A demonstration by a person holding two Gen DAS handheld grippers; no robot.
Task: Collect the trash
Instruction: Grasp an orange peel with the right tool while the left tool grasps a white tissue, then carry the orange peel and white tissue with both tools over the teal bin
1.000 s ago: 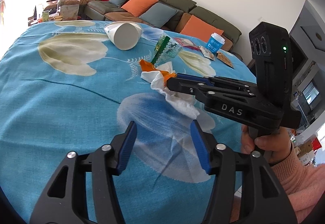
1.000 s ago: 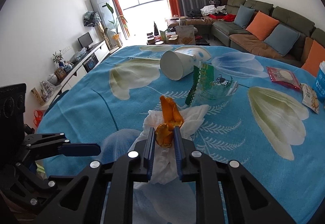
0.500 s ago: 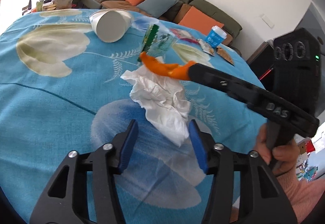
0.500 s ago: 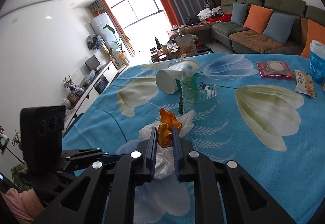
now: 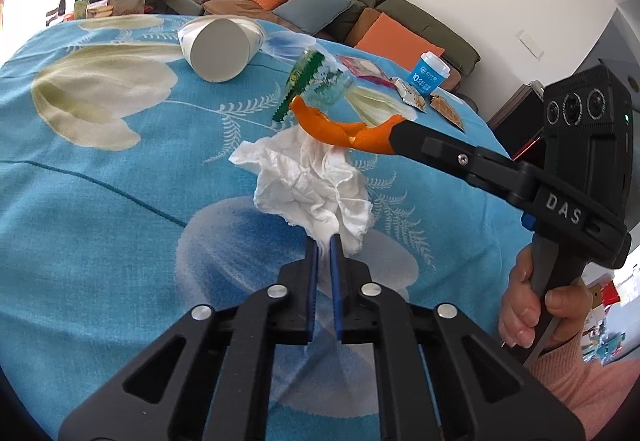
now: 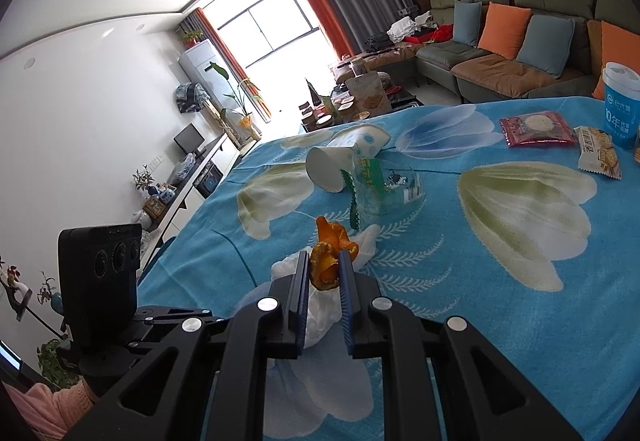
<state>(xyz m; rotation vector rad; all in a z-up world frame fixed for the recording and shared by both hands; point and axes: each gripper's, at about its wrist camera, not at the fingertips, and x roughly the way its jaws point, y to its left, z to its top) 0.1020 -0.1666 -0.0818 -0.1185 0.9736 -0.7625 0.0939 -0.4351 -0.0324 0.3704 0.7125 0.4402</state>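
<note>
Between the right tongs [image 6: 325, 269] sits the orange peel [image 6: 326, 261], clamped and lifted off the worktop [image 5: 100, 201]; the left tongs [image 5: 325, 247] are pinched together on the crumpled tissue [image 5: 316, 181] just ahead. Pick-up looks done; next comes carrying both to a bin, which no view shows.

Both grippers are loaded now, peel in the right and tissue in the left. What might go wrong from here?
1. The left gripper pinches only the near corner of the crumpled tissue; thin paper may tear or slip out when lifted.
2. The orange peel in the right gripper hangs directly over the tissue, so the loads could snag.
3. Swinging either arm might knock the tipped paper cup.
</note>
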